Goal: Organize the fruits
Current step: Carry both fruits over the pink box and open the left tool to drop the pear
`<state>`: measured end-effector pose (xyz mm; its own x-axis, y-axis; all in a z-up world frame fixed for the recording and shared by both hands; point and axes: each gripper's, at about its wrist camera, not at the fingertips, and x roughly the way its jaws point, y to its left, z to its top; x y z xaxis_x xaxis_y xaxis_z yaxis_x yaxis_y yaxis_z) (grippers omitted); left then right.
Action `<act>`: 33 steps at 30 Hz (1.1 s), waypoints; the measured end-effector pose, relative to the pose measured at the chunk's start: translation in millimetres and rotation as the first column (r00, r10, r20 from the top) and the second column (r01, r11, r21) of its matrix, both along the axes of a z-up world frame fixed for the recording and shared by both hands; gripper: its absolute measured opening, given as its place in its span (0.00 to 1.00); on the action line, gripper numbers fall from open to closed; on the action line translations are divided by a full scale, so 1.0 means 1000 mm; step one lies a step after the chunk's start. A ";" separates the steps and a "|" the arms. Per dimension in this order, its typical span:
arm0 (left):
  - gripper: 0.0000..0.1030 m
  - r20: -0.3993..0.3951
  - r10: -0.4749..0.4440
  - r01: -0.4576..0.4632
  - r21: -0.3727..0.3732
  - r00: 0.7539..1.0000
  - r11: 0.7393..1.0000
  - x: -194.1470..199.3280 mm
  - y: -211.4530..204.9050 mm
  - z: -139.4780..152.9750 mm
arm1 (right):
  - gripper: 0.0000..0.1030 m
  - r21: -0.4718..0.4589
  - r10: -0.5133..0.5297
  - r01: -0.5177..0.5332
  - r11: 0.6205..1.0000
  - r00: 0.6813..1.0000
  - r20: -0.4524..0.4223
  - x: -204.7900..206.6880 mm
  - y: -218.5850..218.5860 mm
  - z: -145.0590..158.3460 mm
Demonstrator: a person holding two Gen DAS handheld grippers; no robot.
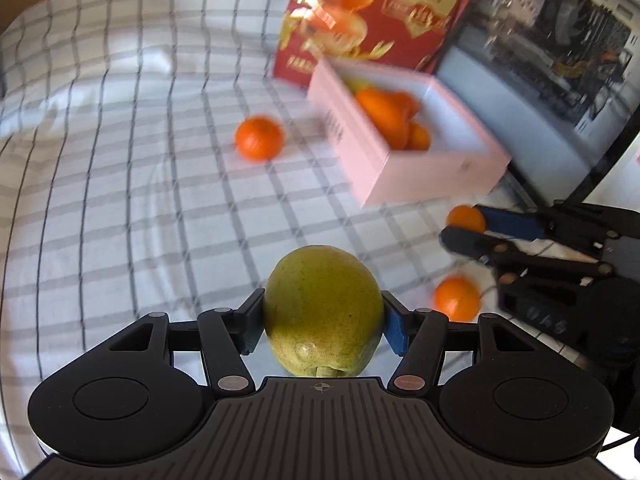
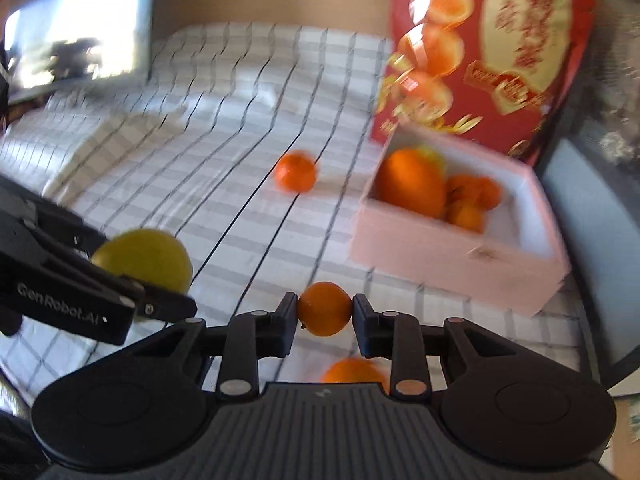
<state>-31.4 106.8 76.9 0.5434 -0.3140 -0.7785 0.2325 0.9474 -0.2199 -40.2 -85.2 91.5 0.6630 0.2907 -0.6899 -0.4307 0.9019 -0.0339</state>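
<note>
The left gripper [image 1: 323, 322] is clenched on a green pear [image 1: 323, 312], its pads pressing the fruit's two flanks. The pear's long axis runs along the fingers, with the dimpled end toward the camera and the rounded end pointing away; its skin is smooth and finely speckled. The gripper tilts down over a checked cloth [image 1: 120, 160] that is wrinkled toward its far edge.

The right gripper [image 2: 324, 310] grasps a small mandarin [image 2: 324, 309], round and glossy, pinched between both pads and held clear of the cloth, also angled downward. From the left wrist view this gripper sits at the right edge, just beside the pear.

A pink box [image 2: 460, 256] with white inner walls stands near the cloth's far right edge, holding a large orange [image 2: 412, 184] and several small ones. Behind it leans a red bag [image 2: 488, 48] printed with oranges. One loose mandarin [image 2: 296, 171] lies mid-cloth left of the box, and another [image 1: 456, 298] lies under the right gripper; both are blurred
</note>
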 end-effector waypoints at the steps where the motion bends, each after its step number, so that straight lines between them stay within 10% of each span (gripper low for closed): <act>1: 0.63 0.018 -0.008 0.008 -0.004 1.000 1.000 0.007 -0.004 0.008 | 0.28 0.010 -0.014 0.014 1.000 1.000 0.020 0.004 -0.007 0.009; 14: 0.63 0.174 -0.097 0.119 -0.119 0.980 0.986 0.134 -0.101 0.093 | 0.28 0.068 -0.210 0.200 0.977 0.955 0.211 0.050 -0.114 0.090; 33: 0.63 -0.134 -0.178 0.186 0.056 0.975 0.981 0.204 -0.226 -0.025 | 0.28 0.084 -0.206 0.204 0.975 0.978 0.016 0.018 -0.150 0.001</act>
<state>172.7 -119.2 52.0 0.3768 -0.3422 -0.8608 0.3766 0.9056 -0.1952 -22.2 -235.6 92.2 0.7307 0.2012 -0.6524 -0.2358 0.9712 0.0354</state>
